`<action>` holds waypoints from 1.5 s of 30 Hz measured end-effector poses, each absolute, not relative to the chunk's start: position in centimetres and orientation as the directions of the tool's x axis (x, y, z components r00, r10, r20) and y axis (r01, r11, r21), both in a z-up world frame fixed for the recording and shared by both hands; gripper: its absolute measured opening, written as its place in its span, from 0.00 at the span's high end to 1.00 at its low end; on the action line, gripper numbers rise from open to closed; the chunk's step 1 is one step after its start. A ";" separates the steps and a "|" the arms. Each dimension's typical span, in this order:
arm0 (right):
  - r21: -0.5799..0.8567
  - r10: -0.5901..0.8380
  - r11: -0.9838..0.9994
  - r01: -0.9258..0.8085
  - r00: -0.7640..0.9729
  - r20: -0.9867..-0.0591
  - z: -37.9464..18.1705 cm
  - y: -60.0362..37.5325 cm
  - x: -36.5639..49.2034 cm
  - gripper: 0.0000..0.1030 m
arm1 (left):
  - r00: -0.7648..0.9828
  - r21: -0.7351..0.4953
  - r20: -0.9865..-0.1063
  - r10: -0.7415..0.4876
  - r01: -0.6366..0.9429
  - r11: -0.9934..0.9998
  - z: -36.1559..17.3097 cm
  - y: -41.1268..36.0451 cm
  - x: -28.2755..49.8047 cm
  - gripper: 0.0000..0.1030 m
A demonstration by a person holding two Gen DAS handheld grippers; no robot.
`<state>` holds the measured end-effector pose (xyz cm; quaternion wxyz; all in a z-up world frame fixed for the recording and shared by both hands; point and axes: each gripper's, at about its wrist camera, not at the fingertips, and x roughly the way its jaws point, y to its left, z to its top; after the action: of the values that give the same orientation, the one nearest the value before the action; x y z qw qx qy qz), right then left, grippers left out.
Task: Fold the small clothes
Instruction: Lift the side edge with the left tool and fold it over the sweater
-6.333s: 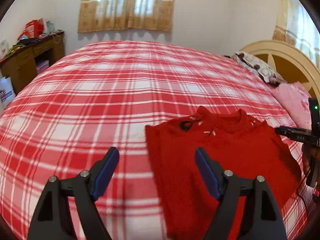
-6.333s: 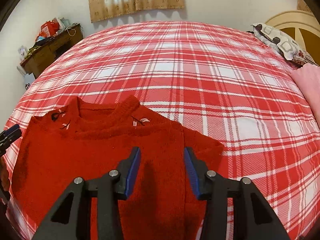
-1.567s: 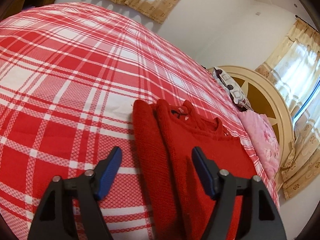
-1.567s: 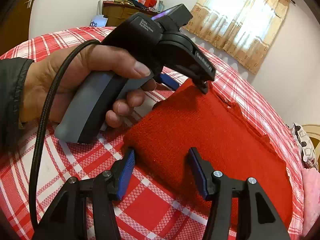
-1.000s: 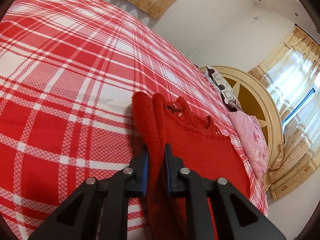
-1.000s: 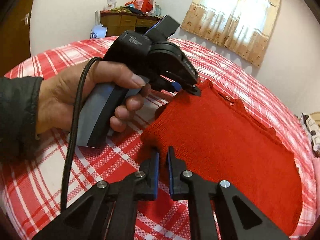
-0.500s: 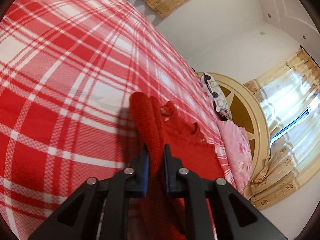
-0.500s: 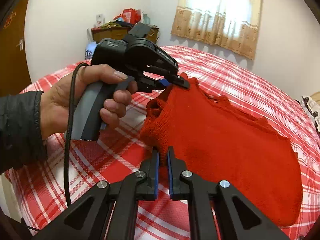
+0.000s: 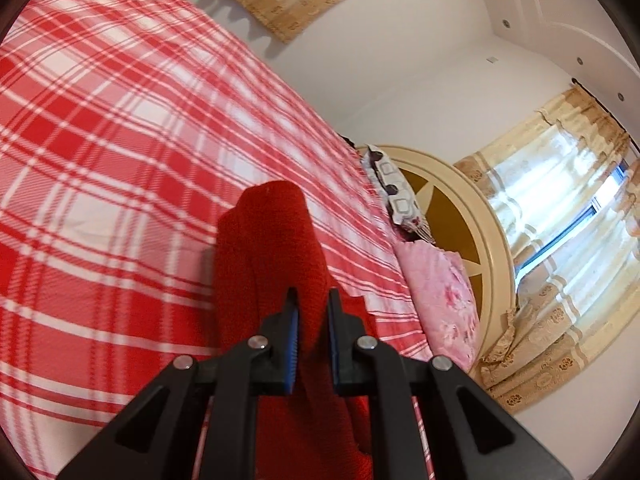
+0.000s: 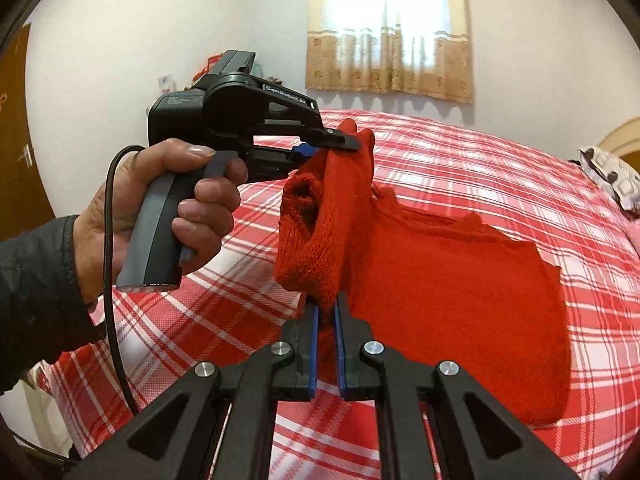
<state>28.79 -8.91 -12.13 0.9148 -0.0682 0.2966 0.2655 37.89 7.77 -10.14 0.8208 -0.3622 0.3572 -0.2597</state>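
Note:
A small red knit sweater (image 10: pixel 448 276) lies on the red-and-white plaid bedspread (image 10: pixel 500 168), its left edge pulled up off the bed. My right gripper (image 10: pixel 326 308) is shut on the lower corner of that raised edge. My left gripper (image 9: pixel 312 300) is shut on the same folded edge further along, near the shoulder, and the red knit (image 9: pixel 272 248) rises in a hump past its fingertips. In the right wrist view a hand (image 10: pixel 160 208) holds the left gripper (image 10: pixel 340 142), its jaws clamped on the top of the lifted cloth.
The bedspread (image 9: pixel 120 140) stretches wide to the left and far side. A pink pillow (image 9: pixel 444 292) and a patterned pillow (image 9: pixel 396 196) rest against the round cream headboard (image 9: pixel 480 220). Curtained windows (image 10: pixel 392 28) stand behind the bed. A black cable (image 10: pixel 114 280) hangs from the left gripper's handle.
Both grippers, shut on the sweater's left edge, have risen and carried it up off the bed. The cloth now hangs between them and the collar has dropped out of the left wrist view.

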 end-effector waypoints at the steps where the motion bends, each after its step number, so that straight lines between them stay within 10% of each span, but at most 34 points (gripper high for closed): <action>1: 0.044 0.447 0.853 -0.520 0.687 -0.573 -12.0 -9.4 28.8 0.94 | 0.610 -0.779 -0.394 -0.688 0.175 0.602 -10.0 7.5 37.9 0.87; 45: 0.442 0.421 0.886 -0.138 0.641 -0.642 -17.8 -29.7 29.9 0.94 | 0.452 -0.503 -0.579 -0.678 0.456 0.734 -8.8 -13.9 38.0 0.85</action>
<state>29.89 -29.67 -17.79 0.8878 0.1793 0.3935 0.1575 38.02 -13.92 -8.77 0.8407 -0.1387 0.4003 -0.3372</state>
